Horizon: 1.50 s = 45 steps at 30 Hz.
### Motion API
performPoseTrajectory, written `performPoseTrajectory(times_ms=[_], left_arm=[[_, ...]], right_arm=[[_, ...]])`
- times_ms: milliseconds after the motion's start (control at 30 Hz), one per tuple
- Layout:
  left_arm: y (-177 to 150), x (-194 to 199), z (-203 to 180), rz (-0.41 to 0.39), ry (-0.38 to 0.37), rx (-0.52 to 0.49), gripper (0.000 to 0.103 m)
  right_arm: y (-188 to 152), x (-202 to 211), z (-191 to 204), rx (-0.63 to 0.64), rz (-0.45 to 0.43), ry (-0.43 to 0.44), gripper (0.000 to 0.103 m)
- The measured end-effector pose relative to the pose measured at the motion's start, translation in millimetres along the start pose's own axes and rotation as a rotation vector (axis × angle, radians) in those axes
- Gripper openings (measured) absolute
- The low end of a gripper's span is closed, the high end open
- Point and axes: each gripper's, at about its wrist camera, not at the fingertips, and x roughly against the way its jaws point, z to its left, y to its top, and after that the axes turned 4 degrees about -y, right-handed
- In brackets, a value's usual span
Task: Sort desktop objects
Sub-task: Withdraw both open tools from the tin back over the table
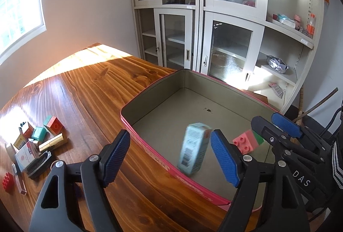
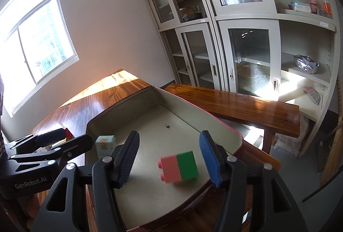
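A pink-rimmed tin tray (image 1: pixel 126 110) stands on the wooden table (image 1: pixel 85 90). A pale teal carton (image 1: pixel 194 151) appears blurred above the tray floor, between my left gripper's (image 1: pixel 171 155) open fingers and touching neither. A pink-and-green block (image 2: pixel 179 166), also blurred, is over the tray between my right gripper's (image 2: pixel 169 158) open fingers, free of both. The block (image 1: pixel 247 140) and the right gripper (image 1: pixel 276 124) show in the left wrist view. The carton (image 2: pixel 105 145) and the left gripper (image 2: pixel 70 141) show in the right wrist view.
A pile of small items lies at the table's left: cartons (image 1: pixel 25 151), a teal box (image 1: pixel 38 133), a gold tube (image 1: pixel 52 143), a red block (image 1: pixel 7 181), a comb (image 1: pixel 38 164). Glass-door cabinets (image 1: pixel 193 17) stand behind. A wooden bench (image 2: pixel 235 103) sits beyond the tray.
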Motion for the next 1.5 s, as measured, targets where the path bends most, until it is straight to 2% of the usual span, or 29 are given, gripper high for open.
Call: performPoseTrajectory(times_ms=[167,400,600,1500], left_arm=[[-1.8,5.6,10.5,-0.01,0.015,0.031,0.081],[-7.1,16.8,32.6,-0.027,0.034,0.097,0.081],[-14.7,26.3,52.7,-0.037,0.093,0.136,0.081],[-65.0,78.2,155.6,-0.054,0.269,0.305,0.081]], right_arm=[[-1.2,1.5,6.4,0.01,-0.006,0.003,0.065],[-3.8,4.2,18.8,0.026,-0.015,0.009,0.072],[-4.9,7.5,32.6,0.041,-0.025,0.023,0.078],[-23.8,7.5,127.9,0.2,0.024,0.154,0.08]])
